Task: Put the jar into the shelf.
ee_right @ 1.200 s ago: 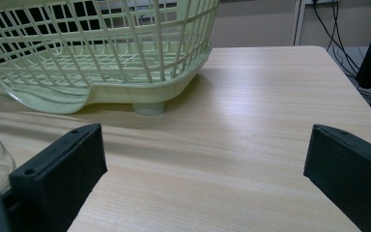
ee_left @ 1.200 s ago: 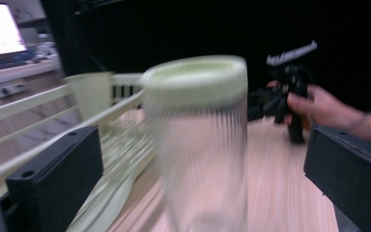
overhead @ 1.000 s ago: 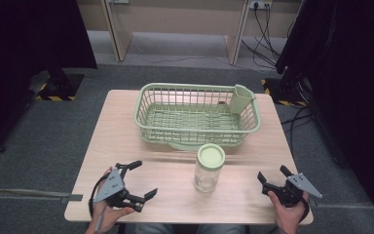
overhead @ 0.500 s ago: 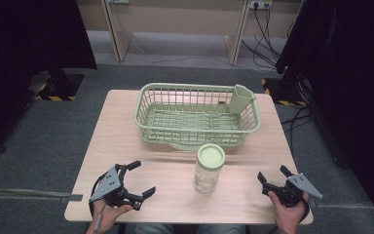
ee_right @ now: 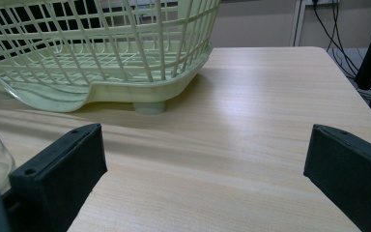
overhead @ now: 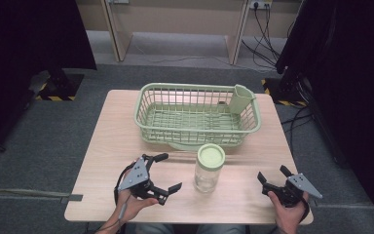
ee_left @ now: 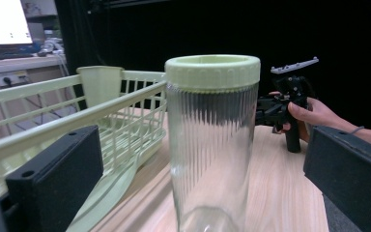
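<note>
Bare table (overhead: 107,146) flanks jar (overhead: 209,168); left claw (overhead: 164,171) and right claw (overhead: 273,176) released

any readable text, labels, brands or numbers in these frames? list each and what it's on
None readable.
Bright screen at the top left of the left gripper view: a few dark marks, too small and blurred to read.
Jar, its lid and the basket: no print or label visible.
Yellow and black hazard stripes on the floor: a pattern, no words.
</note>
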Tool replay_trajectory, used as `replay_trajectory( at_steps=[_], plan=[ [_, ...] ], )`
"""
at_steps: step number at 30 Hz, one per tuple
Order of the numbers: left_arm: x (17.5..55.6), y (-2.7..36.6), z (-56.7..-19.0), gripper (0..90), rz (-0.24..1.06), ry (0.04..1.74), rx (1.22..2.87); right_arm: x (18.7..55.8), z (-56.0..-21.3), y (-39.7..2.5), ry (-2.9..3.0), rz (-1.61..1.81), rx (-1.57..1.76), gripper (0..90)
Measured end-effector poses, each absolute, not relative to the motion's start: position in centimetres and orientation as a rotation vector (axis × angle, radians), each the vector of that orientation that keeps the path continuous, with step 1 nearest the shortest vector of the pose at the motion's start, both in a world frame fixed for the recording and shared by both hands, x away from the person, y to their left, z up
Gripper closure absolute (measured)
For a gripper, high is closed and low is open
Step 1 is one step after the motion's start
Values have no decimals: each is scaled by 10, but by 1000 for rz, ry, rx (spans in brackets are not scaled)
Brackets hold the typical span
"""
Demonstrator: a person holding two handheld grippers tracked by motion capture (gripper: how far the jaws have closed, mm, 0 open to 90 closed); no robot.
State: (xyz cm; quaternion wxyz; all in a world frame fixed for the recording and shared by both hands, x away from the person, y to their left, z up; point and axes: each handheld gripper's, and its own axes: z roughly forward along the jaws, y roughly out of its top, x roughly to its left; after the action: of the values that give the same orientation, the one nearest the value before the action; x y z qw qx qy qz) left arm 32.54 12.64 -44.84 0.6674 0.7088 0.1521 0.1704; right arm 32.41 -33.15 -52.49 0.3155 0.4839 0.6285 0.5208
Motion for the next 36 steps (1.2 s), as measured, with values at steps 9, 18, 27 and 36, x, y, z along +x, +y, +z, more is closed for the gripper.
replay_trajectory(
  at_steps=[9, 18, 27, 36],
  plan=[
    [342, 96, -445, 0, 357, 309, 1625, 324, -525, -332, 1656, 1374, 1275, 11],
    [354, 75, -440, 0, 346, 282, 1645, 324, -525, -331, 1657, 1372, 1274, 11],
    [365, 55, -437, 0, 321, 266, 1663, 324, -525, -332, 1658, 1374, 1276, 11],
    [376, 31, -434, 9, 300, 242, 1680, 324, -525, -332, 1656, 1379, 1278, 11]
  ],
)
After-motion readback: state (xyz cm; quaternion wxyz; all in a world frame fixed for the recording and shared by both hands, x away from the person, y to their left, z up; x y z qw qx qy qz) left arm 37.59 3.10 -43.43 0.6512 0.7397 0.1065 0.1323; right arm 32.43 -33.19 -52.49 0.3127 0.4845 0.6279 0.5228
